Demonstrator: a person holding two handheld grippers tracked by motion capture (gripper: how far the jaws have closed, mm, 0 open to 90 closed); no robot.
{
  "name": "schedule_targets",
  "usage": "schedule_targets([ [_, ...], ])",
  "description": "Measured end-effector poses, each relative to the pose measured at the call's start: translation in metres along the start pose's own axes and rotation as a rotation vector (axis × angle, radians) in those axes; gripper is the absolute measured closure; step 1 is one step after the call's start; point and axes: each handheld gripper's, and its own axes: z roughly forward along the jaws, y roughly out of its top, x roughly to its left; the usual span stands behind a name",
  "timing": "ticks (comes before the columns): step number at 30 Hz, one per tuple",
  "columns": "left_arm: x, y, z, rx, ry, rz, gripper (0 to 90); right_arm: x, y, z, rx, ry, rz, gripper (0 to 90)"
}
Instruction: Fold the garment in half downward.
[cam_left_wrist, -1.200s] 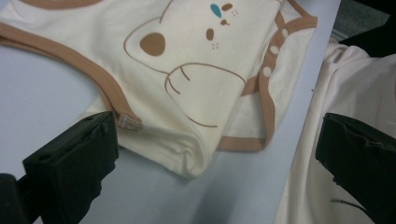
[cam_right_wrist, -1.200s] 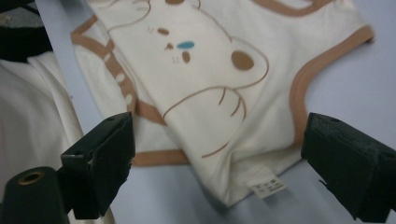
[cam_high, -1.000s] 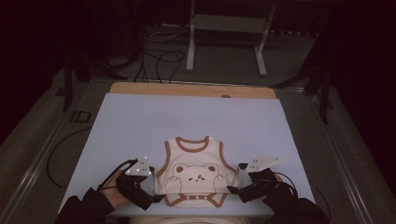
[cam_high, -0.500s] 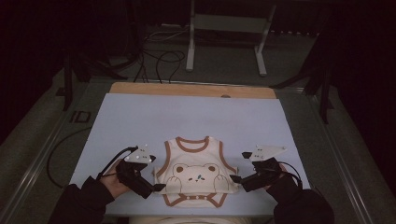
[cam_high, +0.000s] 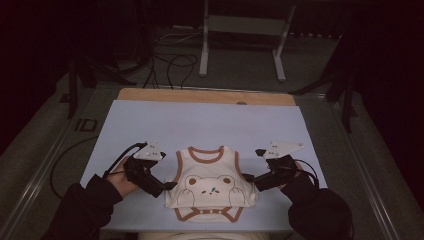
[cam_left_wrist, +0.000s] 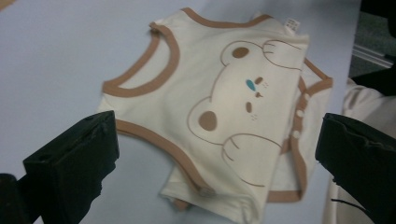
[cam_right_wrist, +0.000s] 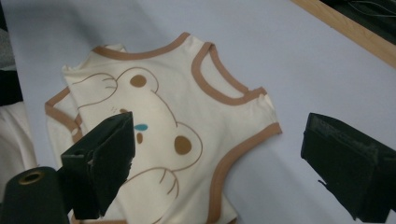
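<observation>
Bodysuit (cam_high: 210, 184) in cream with brown trim lies flat near the person's edge of the pale blue surface (cam_high: 200, 125) in the high view, neck hole pointing away from the person, long axis running front to back, its snap end folded up beneath the bear print. The left claw (cam_high: 167, 186) sits at its left edge and the right claw (cam_high: 248, 178) at its right edge, both close to the cloth. In the left gripper view, the jaws stand wide apart and empty, the garment between them. In the right gripper view, the jaws likewise gape, gripping nothing, above the armhole side.
</observation>
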Motion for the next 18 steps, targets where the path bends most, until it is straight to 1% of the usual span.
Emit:
schedule_targets([
  [4,0.008,0.005,0.0,-0.005,0.007,-0.01,0.0,-0.006,0.005,0.007,0.004,0.004,-0.007,10.0],
  [9,0.016,0.009,0.003,-0.008,0.017,-0.022,0.0,-0.014,0.011,0.017,0.003,0.015,-0.002,10.0],
  [14,0.026,0.012,0.009,-0.013,0.017,-0.031,0.0,-0.023,0.017,0.027,-0.004,0.023,0.009,10.1],
  [16,0.028,0.013,0.013,-0.018,0.028,-0.036,0.3,-0.026,0.019,0.031,0.001,0.024,0.008,10.1],
  [17,0.028,0.013,0.015,-0.02,0.026,-0.042,0.7,-0.028,0.019,0.034,0.004,0.023,0.009,10.1],
  [18,0.029,0.013,0.017,-0.02,0.022,-0.039,0.6,-0.03,0.02,0.036,0.007,0.022,0.009,10.1],
])
